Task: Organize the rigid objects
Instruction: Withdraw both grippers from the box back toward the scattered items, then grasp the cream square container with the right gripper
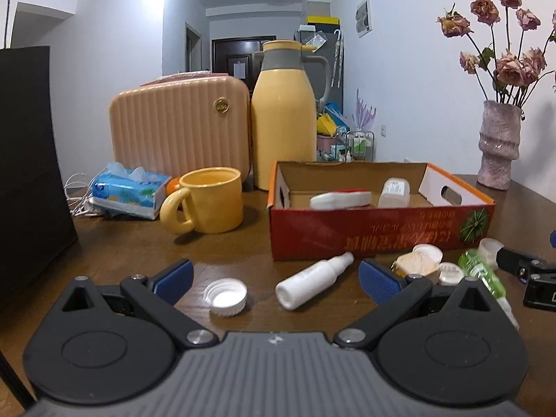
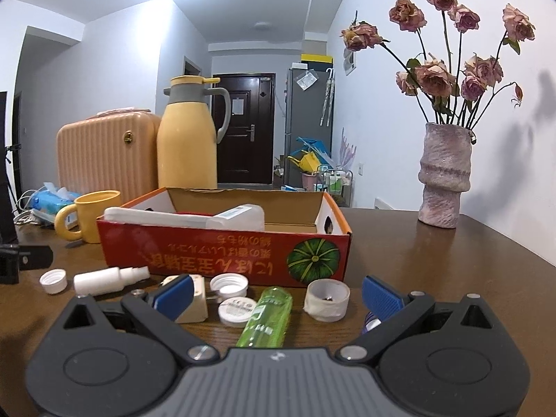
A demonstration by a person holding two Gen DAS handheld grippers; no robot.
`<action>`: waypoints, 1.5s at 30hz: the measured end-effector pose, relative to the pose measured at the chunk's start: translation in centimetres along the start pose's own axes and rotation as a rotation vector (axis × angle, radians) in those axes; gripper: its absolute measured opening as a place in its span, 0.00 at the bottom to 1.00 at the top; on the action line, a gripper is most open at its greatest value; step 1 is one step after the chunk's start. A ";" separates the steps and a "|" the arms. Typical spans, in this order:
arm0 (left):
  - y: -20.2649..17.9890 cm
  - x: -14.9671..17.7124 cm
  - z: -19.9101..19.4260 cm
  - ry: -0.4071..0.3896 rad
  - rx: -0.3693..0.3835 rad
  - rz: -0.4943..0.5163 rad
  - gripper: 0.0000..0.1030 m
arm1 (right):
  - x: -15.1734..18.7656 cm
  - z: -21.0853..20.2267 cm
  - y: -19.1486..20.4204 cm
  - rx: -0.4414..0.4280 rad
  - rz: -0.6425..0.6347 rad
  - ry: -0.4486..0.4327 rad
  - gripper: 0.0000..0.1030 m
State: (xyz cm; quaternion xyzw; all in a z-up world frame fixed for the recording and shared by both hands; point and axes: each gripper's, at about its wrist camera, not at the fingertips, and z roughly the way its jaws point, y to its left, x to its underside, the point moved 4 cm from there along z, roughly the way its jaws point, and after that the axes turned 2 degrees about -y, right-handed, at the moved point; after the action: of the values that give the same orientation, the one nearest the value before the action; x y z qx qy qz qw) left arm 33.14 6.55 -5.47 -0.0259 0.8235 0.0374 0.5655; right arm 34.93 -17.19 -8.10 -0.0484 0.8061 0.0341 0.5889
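A red cardboard box (image 1: 347, 232) (image 2: 208, 250) stands on the brown table, holding a white-and-red item (image 1: 340, 199) and a small white bottle (image 1: 394, 193). My left gripper (image 1: 276, 283) is open low over the table; a white spray bottle (image 1: 312, 281) (image 2: 107, 279) lies between its fingers, untouched, with a white cap (image 1: 226, 297) (image 2: 54, 280) beside it. My right gripper (image 2: 278, 297) is open too, and a green transparent bottle (image 2: 267, 316) (image 1: 481, 272) lies between its fingers. Around that bottle are a flat white lid (image 2: 238, 311), another white cap (image 2: 229, 285), a white ring-shaped cup (image 2: 326, 299) and a cream block (image 2: 194, 299).
Left of the box stand a yellow mug (image 1: 208, 201), a yellow thermos jug (image 1: 283, 121), a pink ribbed case (image 1: 180, 125) and a tissue pack (image 1: 128, 191). A vase of dried roses (image 2: 444, 180) sits at the back right. A black panel (image 1: 31, 160) rises on the left.
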 end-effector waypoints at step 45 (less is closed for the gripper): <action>6.5 2.0 2.7 0.137 -0.035 -0.096 1.00 | 0.4 10.1 8.0 -0.136 -0.055 0.296 0.80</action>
State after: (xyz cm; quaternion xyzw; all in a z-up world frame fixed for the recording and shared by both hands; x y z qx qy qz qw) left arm 34.38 13.28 -8.06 -0.0776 0.8573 0.0226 0.5085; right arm 43.43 -8.14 -11.61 -0.1146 0.8781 0.0650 0.4600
